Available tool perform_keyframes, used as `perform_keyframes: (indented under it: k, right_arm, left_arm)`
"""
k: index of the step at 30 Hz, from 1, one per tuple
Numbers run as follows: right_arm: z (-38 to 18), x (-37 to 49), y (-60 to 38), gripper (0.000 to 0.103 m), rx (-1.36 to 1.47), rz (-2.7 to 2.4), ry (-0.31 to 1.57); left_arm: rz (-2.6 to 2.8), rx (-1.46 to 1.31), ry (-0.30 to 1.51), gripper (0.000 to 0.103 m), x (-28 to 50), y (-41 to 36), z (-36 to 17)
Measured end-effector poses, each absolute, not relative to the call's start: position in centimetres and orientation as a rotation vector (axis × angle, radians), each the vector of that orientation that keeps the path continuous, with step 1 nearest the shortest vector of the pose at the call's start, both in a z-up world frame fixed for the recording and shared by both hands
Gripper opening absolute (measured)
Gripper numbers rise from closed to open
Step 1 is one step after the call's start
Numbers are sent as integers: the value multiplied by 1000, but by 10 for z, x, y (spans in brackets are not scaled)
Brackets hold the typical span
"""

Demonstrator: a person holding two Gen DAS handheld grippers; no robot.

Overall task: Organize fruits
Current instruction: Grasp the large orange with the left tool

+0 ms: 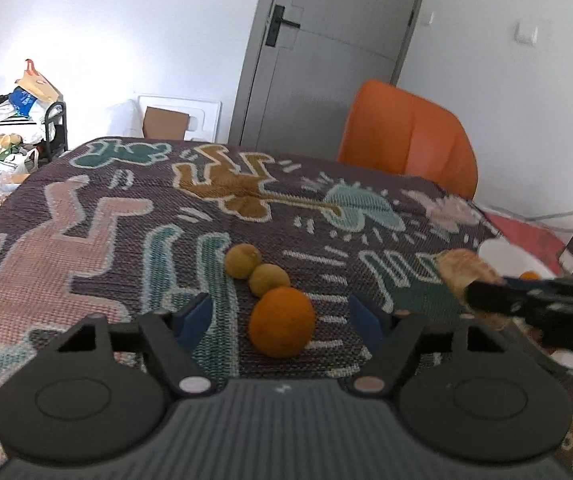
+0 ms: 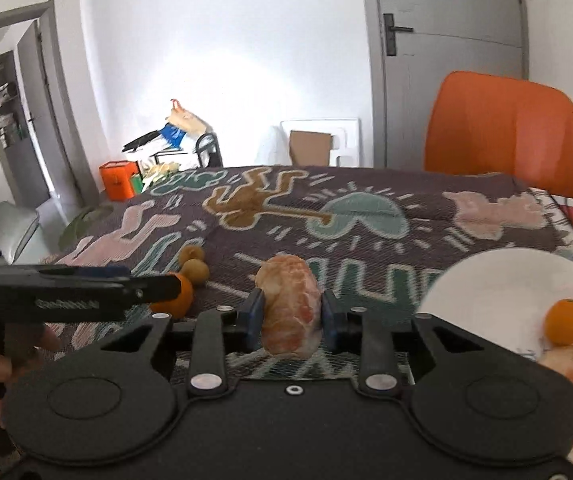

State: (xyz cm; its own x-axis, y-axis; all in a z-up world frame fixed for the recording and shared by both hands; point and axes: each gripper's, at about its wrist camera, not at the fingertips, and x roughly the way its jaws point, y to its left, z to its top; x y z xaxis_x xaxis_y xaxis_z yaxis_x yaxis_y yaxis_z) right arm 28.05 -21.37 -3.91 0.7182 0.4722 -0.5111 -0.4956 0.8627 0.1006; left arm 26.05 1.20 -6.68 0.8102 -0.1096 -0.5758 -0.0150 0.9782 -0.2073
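My right gripper (image 2: 291, 316) is shut on a peeled citrus piece (image 2: 289, 308) and holds it above the patterned cloth; the piece also shows in the left wrist view (image 1: 464, 270). My left gripper (image 1: 282, 316) is open, its jaws either side of a whole orange (image 1: 282, 322) on the cloth. Two small brownish fruits (image 1: 256, 268) lie just beyond the orange. A white plate (image 2: 498, 280) at the right holds small oranges (image 2: 570, 322) and a peeled piece.
The table carries a dark patterned cloth (image 1: 86, 220). An orange chair (image 1: 410, 136) stands behind the table's far right edge. A red mat (image 1: 526, 236) and a cable lie at the right. Clutter and a rack (image 1: 14, 128) stand at the far left.
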Motion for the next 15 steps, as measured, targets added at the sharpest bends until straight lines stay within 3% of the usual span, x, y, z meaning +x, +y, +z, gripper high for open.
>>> perform_keyframes:
  k: [1,5,10,15]
  right_arm:
    - [-38,280,-217,20,-43,528,550]
    - [-37,279,-228,8,-15,512,547]
    - [-44,280,-231,7,4,520,559]
    - [-46,279,-231,0,26,531,556]
  left_arm:
    - [-43,-198,638,67,263,10,-69]
    - [-27,-183,681,36,272,6,-82]
    - [-42,-181,653,35,264,3,-76]
    - [-43,-187,630,35,255,4,-67]
